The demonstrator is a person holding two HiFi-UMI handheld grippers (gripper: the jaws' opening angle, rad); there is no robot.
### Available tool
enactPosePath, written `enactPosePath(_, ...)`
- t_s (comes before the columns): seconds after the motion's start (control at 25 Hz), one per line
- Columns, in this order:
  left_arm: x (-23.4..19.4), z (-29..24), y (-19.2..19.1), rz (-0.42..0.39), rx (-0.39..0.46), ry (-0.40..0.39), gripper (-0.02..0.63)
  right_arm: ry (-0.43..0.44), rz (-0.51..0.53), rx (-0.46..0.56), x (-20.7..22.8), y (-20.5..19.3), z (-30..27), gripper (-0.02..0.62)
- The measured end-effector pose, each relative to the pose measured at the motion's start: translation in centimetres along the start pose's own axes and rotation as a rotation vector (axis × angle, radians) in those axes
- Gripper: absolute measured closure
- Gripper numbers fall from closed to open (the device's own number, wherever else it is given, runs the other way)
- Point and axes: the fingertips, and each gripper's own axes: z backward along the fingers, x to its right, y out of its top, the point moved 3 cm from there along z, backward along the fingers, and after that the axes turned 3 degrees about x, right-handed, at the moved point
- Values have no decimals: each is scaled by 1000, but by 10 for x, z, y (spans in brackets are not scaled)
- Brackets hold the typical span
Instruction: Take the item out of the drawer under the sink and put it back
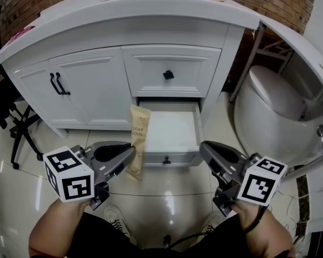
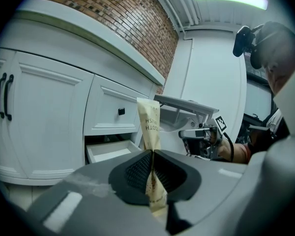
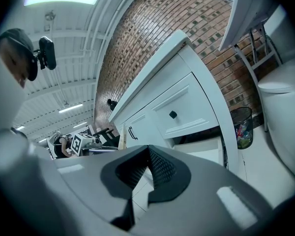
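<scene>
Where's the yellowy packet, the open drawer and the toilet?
packet point(image 1: 139, 138): head view, middle of its tan front.
open drawer point(image 1: 169, 130): head view, its bare white floor.
toilet point(image 1: 269, 104): head view, on the closed lid.

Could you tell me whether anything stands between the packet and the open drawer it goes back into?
Nothing visible does. The left gripper holds the beige packet just left of the open drawer, whose inside looks bare; the right gripper hangs to its right.

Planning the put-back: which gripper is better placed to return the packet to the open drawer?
Left: the left gripper holds the toothbrush packet right beside the open drawer; the right gripper is shut and empty.
</scene>
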Motion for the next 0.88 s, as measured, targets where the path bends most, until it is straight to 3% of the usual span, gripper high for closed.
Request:
enactPosePath(0.16,-1,0,17,-43,48,24,583,1,0,1,0,0,0,591)
enactPosePath(0.52,0,-41,75,-275,57,56,583,-2,-5,14,2,3,3,591)
enactPosePath(0.72,-18,-96,84,-340,-66,56,583,-2,-7,20,3,5,1,591)
enactPosePath(0.88,-46,-138,61,-416,-241,110,581,2,-11,22,5,7,4,591)
